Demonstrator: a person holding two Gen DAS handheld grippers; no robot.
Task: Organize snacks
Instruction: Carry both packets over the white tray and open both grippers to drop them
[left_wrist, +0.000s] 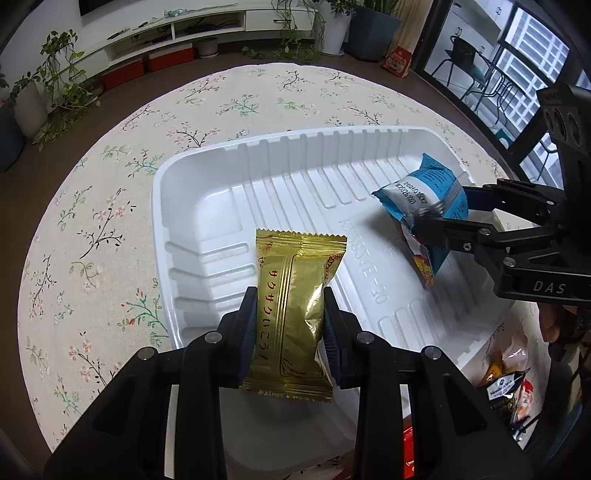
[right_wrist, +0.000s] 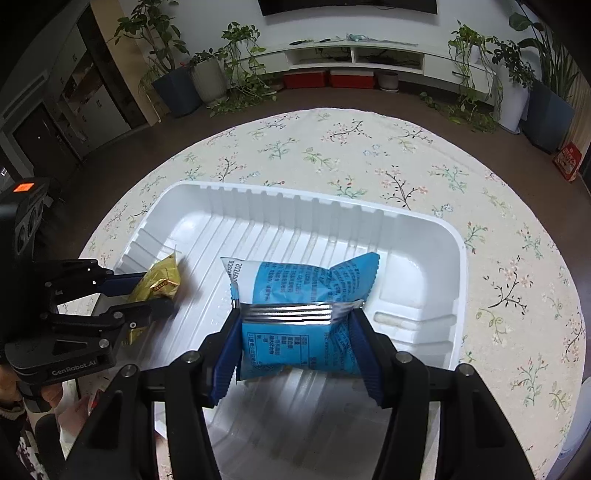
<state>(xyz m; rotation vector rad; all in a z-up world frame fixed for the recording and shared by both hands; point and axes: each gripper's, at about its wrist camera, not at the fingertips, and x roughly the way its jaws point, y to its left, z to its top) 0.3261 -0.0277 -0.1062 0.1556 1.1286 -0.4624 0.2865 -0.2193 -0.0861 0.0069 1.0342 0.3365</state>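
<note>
Round table, floral cloth (right_wrist: 369, 155); white ribbed tray (right_wrist: 460, 295) on it; snack packets (left_wrist: 508, 391) beside tray.

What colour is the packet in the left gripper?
Gold packet with red lettering, clearest in the left wrist view.

Both wrist cameras look steeply down from close above the white tray (left_wrist: 192, 177), one from each near corner, sharing its floor.
</note>
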